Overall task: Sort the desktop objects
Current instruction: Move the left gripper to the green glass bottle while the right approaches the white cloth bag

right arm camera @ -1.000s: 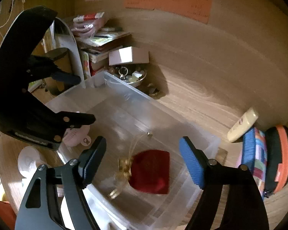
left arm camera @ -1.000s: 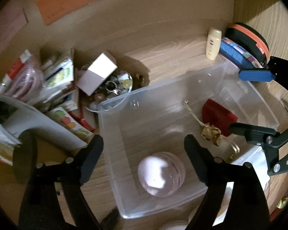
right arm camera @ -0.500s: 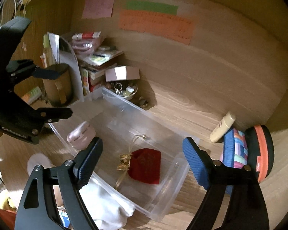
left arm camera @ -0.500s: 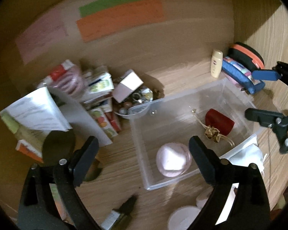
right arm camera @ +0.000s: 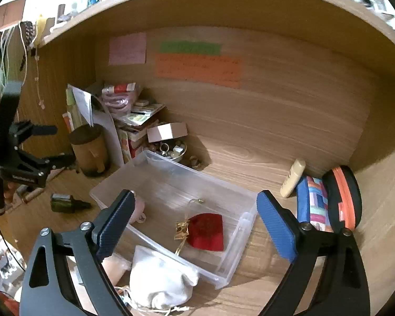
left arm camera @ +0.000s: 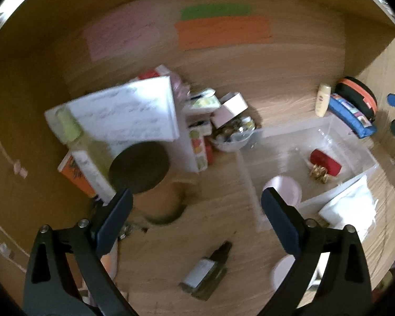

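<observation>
A wood-grain tabletop (right arm camera: pixel 250 158) sits inside a wooden alcove, with pink, green and orange paper notes (right arm camera: pixel 197 69) stuck on the back panel. Near the middle of the tabletop stands a clear rectangular plastic bin (right arm camera: pixel 171 173). Inside it lie a red fabric pouch with a gold bow (right arm camera: pixel 206 231) and a pale pink round case (left arm camera: pixel 283 189), the case towards the bin's left end, the pouch towards its right.

The left hand-held gripper (left arm camera: pixel 196 218) hangs above bare tabletop to the left of the bin, its jaws opening wide with nothing between them; the pink case shows just beyond its right finger, and a small dark green glass bottle (left arm camera: pixel 206 276) lies on its side on the wood below and between the fingers. The right hand-held gripper (right arm camera: pixel 194 223) hovers over the bin, jaws also opening and empty; the red pouch lies below, between its two fingers and apart from both.

A white drawstring cloth bag (right arm camera: pixel 160 279) rests against the bin's near wall. Behind the bin are a brown cylindrical wooden container (right arm camera: pixel 89 150), a leaning stack of books and boxes (right arm camera: pixel 134 121), and a small bowl of trinkets (right arm camera: pixel 171 150). To the right lie a cream tube (right arm camera: pixel 292 177), a blue patterned pouch (right arm camera: pixel 313 200) and a black-and-orange zip case (right arm camera: pixel 342 197).
</observation>
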A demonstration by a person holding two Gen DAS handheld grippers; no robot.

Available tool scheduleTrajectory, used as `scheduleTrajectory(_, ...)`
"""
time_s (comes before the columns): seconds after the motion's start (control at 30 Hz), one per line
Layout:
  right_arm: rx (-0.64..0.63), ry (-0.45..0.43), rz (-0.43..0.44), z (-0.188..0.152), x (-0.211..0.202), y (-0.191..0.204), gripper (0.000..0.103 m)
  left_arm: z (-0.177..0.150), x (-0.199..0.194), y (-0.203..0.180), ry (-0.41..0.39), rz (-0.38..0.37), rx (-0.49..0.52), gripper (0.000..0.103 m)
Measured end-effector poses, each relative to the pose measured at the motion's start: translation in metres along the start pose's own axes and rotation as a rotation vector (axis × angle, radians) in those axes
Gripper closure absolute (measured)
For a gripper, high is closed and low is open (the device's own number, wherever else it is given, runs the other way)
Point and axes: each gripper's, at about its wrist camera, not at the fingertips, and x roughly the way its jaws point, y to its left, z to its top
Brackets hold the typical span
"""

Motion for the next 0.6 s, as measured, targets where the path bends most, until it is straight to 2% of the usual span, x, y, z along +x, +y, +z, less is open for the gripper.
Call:
scheduleTrajectory(0.3, 0.04, 0.02, -0.009, -0.027, -0.01, 0.004, 0.008, -0.037, 0.01, 0.012, 0.037, 0.011, -0.056, 0.004)
scheduleTrajectory(0.6, 0.136, 0.126, -0.02, -0.075, 0.008, 0.006, 0.008, -0.072, 0.026, 0.013, 0.104, 0.001, -0.091, 0.004)
